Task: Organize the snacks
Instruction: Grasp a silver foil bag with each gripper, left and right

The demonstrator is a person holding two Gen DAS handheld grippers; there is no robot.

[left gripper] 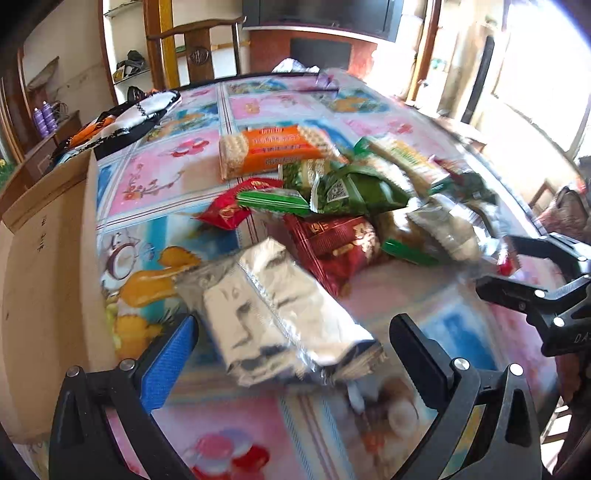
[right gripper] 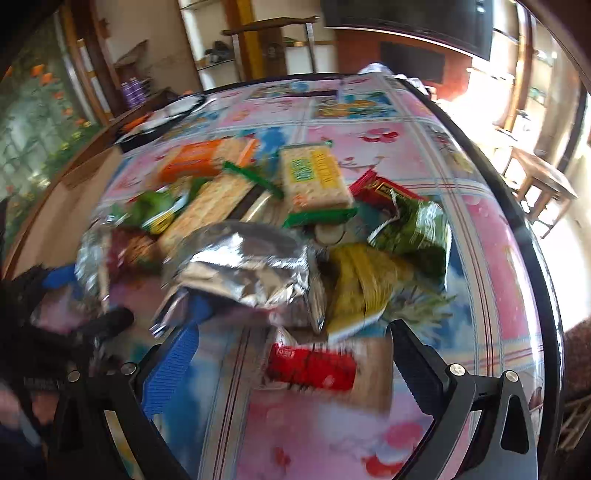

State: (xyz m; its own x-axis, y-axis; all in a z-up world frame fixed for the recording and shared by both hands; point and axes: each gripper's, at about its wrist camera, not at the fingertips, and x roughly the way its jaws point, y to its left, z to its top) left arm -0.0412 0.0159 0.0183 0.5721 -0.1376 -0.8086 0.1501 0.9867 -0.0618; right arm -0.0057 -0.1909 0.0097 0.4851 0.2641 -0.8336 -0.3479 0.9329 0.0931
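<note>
Silver packet (left gripper: 280, 317) lies between the wide-open left gripper (left gripper: 295, 350); only this view shows the cardboard box (left gripper: 48, 258) beside it. Right gripper (right gripper: 295, 354), also wide, frames a red packet (right gripper: 310, 367); snack pile (right gripper: 280, 206) behind.

We are in a home's living or dining room; a table (left gripper: 177, 173) under a cartoon-printed plastic cloth carries packaged snacks (left gripper: 269, 147); behind it we see a carved wooden chair (left gripper: 199, 51), wall shelves (left gripper: 127, 44) holding shoes, and a dark television (left gripper: 321, 14) above a cabinet.
</note>
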